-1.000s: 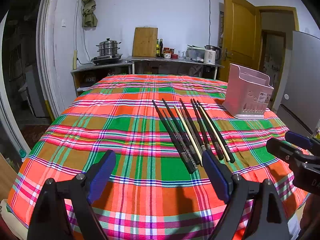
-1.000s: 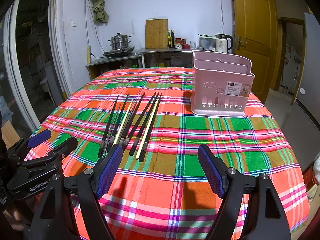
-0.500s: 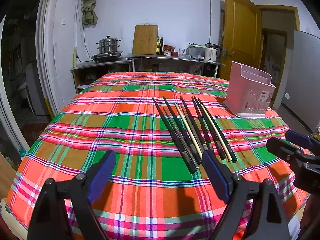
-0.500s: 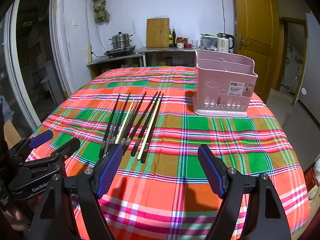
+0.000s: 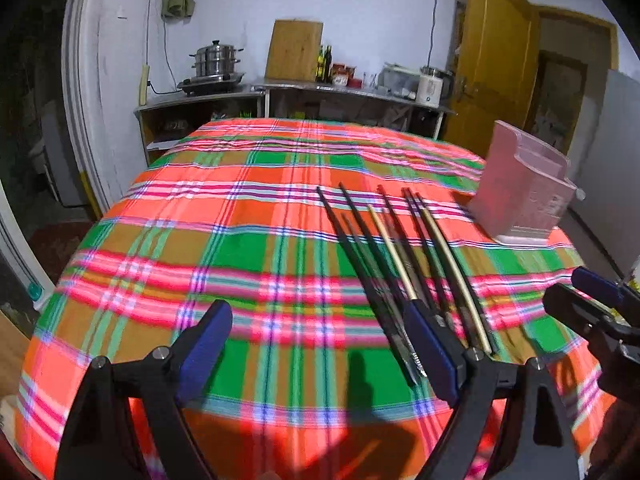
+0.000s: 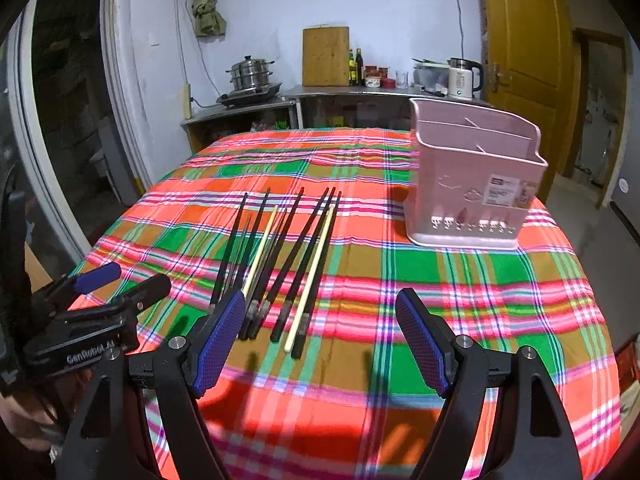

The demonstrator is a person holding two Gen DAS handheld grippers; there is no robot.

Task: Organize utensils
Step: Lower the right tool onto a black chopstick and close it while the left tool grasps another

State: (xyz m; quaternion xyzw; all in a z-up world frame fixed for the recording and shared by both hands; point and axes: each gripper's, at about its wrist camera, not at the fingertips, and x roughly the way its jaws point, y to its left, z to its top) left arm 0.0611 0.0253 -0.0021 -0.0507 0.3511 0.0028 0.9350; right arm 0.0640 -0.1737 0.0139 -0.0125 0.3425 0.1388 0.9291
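**Both grippers poised over loose chopsticks, nothing picked up yet**

Furthest left, the left gripper (image 5: 316, 348) hangs over the near edge of the surface (image 5: 240, 248), which is covered in a red, green and orange plaid cloth. Its fingers are spread wide and hold nothing; the right-hand pad sits just over the near ends of the chopsticks (image 5: 400, 264).

The chopsticks lie flat in a loose fan in the middle of the cloth, mostly black with two pale ones among them, several touching or overlapping at the near ends. The right gripper (image 6: 320, 340) hovers just short of those ends, fingers also wide apart and empty.

To the right stands the pink utensil basket (image 6: 472, 200), upright and well apart from the chopsticks; its compartments look empty.

The likely trouble is in the pick: the sticks are thin, low on soft cloth and crowded, so closing fingers could catch two at once, pinch the fabric, or roll neighbours away. A stick gripped near one end may also droop and miss a basket compartment.
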